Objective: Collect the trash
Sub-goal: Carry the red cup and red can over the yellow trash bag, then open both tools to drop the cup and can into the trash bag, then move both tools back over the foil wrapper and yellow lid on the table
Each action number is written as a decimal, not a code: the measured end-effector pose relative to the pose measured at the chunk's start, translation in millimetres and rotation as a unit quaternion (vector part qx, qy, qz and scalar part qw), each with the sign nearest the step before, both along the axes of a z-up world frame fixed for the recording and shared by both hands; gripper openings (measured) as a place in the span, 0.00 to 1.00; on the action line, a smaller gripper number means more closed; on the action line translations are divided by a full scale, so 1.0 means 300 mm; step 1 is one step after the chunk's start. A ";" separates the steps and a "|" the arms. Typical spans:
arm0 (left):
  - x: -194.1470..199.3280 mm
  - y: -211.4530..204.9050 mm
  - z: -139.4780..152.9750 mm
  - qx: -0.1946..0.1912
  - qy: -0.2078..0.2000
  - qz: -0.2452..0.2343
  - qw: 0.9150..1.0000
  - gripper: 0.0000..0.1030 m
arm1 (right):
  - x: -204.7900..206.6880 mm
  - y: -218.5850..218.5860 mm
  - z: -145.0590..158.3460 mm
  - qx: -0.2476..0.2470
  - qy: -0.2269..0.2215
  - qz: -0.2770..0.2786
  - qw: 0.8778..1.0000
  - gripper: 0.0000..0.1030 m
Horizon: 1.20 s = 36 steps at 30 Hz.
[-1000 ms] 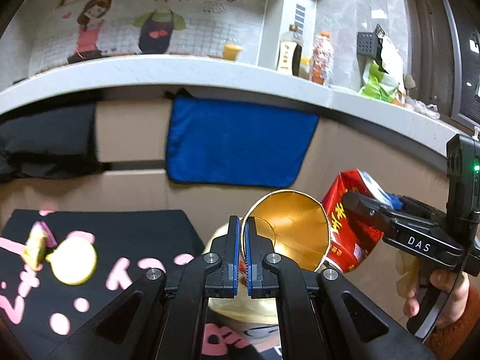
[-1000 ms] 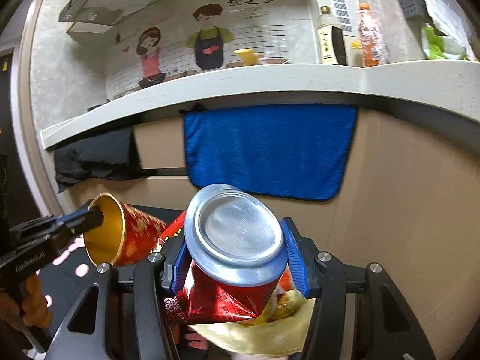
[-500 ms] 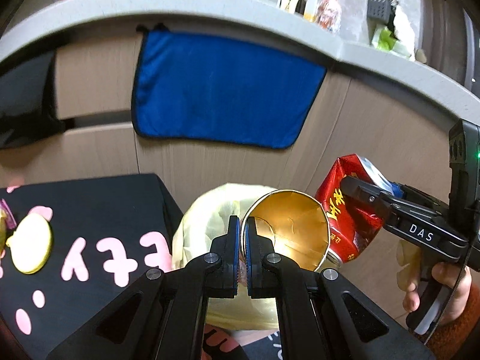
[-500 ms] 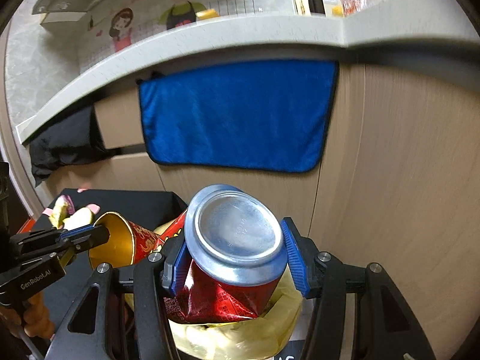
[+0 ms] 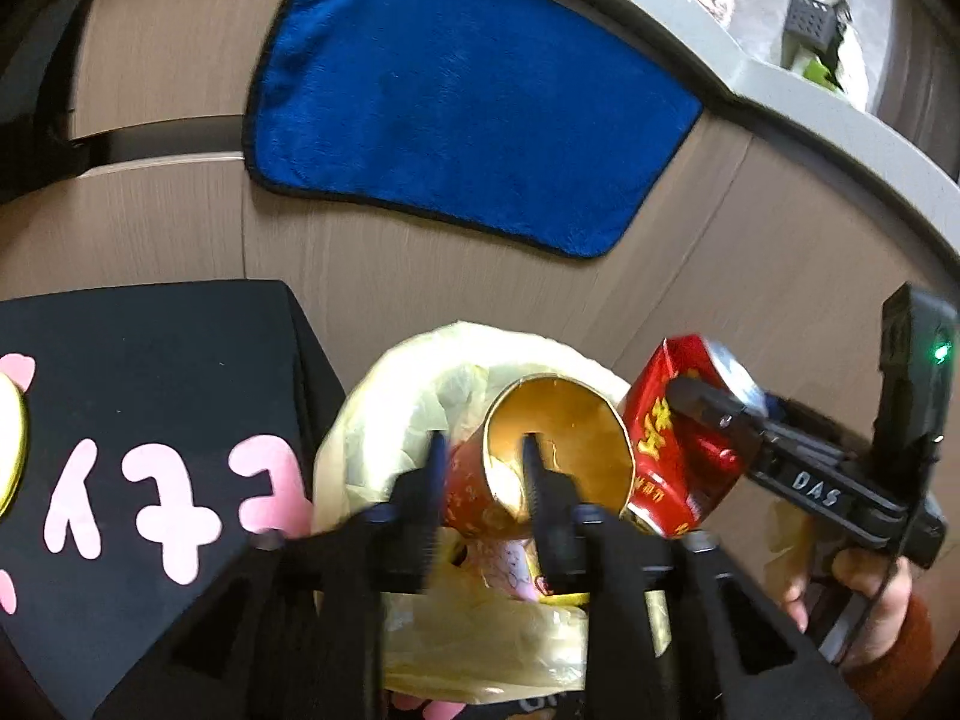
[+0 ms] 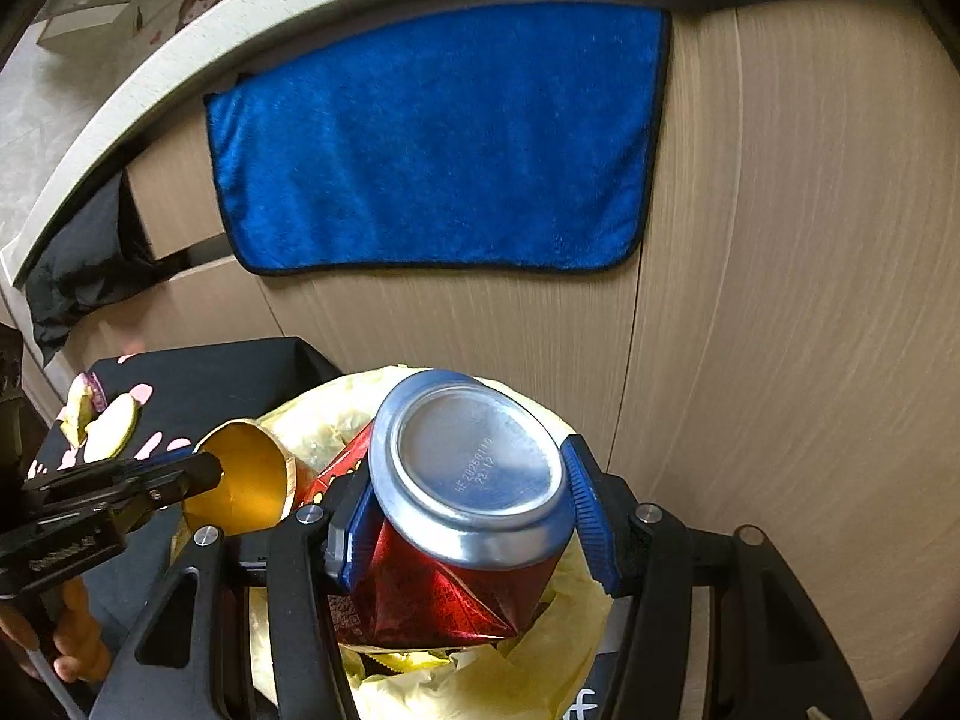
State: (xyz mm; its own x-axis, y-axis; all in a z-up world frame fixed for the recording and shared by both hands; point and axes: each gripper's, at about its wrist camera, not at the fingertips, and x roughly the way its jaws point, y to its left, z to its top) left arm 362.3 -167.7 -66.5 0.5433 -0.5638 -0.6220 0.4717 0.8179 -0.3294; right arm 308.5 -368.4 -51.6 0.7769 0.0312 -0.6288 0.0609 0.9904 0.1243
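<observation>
A red paper cup with a gold inside hangs tilted over the yellow trash bag. My left gripper straddles the cup's rim wall, one finger outside and one inside. Its jaws are opening, with a gap showing beside the wall. From the right wrist view, the cup sits at the left gripper tip. My right gripper is shut on a crushed red can, its silver base facing the camera, just above the bag. In the left wrist view the can and right gripper are close beside the cup.
A black cloth with pink characters covers the table left of the bag, with yellow peel scraps on it. A blue towel hangs on the wooden cabinet front behind. A person's hand holds the right gripper.
Both grippers have sunk toward the yellow bag, which now fills more of each view. The left jaws, earlier pinched on the cup's rim, have parted. The can stays gripped.
</observation>
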 end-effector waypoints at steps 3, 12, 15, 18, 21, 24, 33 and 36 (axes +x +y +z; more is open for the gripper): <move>0.012 0.026 0.010 -0.007 0.002 0.005 1.000 0.31 | 0.025 0.008 -0.020 -0.005 0.008 0.000 1.000 0.51; 0.009 0.106 0.021 -0.006 0.017 0.006 1.000 0.31 | 0.144 0.082 -0.166 -0.044 0.088 0.023 0.995 0.50; 0.007 0.149 0.028 -0.006 0.018 0.010 1.000 0.31 | 0.150 0.096 -0.194 -0.053 0.105 0.020 0.993 0.50; 0.000 0.205 0.039 -0.010 0.015 0.019 1.000 0.31 | 0.127 0.084 -0.177 -0.038 0.097 0.015 0.994 0.51; -0.018 0.260 0.044 -0.009 0.007 0.029 1.000 0.32 | 0.091 0.070 -0.150 -0.034 0.091 0.007 0.995 0.52; -0.040 0.323 0.041 -0.004 0.001 0.038 0.999 0.32 | 0.049 0.072 -0.114 -0.037 0.078 -0.001 0.996 0.56; -0.091 0.670 0.003 0.005 -0.013 0.123 0.992 0.32 | -0.028 0.154 0.020 -0.024 0.024 -0.002 0.999 0.60; -0.083 0.828 -0.001 0.008 -0.027 0.171 0.985 0.32 | -0.024 0.241 0.055 -0.008 0.007 0.026 1.000 0.60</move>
